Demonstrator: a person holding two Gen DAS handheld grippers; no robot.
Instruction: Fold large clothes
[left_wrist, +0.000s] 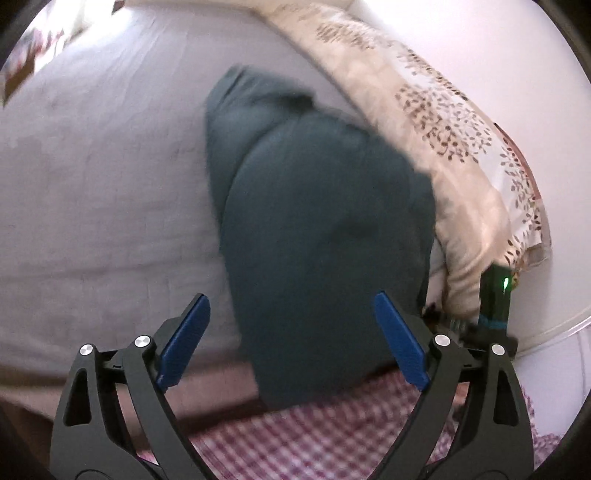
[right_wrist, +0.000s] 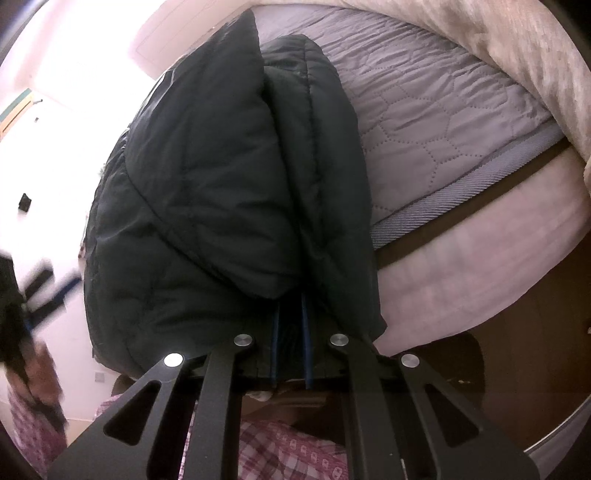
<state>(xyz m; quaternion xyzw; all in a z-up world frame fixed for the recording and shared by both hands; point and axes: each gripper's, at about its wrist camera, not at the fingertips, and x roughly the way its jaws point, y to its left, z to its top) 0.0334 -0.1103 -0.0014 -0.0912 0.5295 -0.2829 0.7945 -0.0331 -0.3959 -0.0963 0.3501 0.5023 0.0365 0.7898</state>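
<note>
Nearest in the left wrist view, the left gripper (left_wrist: 291, 339) has its blue fingers (left_wrist: 186, 338) spread wide with nothing between them, above a red-and-white checked cloth (left_wrist: 332, 413) at the bottom edge. Just past the fingers, the dark green jacket (left_wrist: 317, 221) hangs in front of the camera and stretches away over the grey mattress (left_wrist: 103, 184), its outline smeared by blur. At the right edge of that view part of the other tool (left_wrist: 495, 302) shows a small green light, beside a cream blanket (left_wrist: 443, 122) with a brown leaf print that runs along the far right side of the bed. In the right wrist view, the right gripper (right_wrist: 290, 332) has its fingers pinched nearly together on a thick fold of the quilted jacket, which bulges up and away from them in two padded halves. To the right of the jacket lie the stitched mattress top and its braided edge, with the blanket beyond at the far right. At the left edge a blurred hand (right_wrist: 40, 373) holds the other tool, with a checked sleeve below it.
</note>
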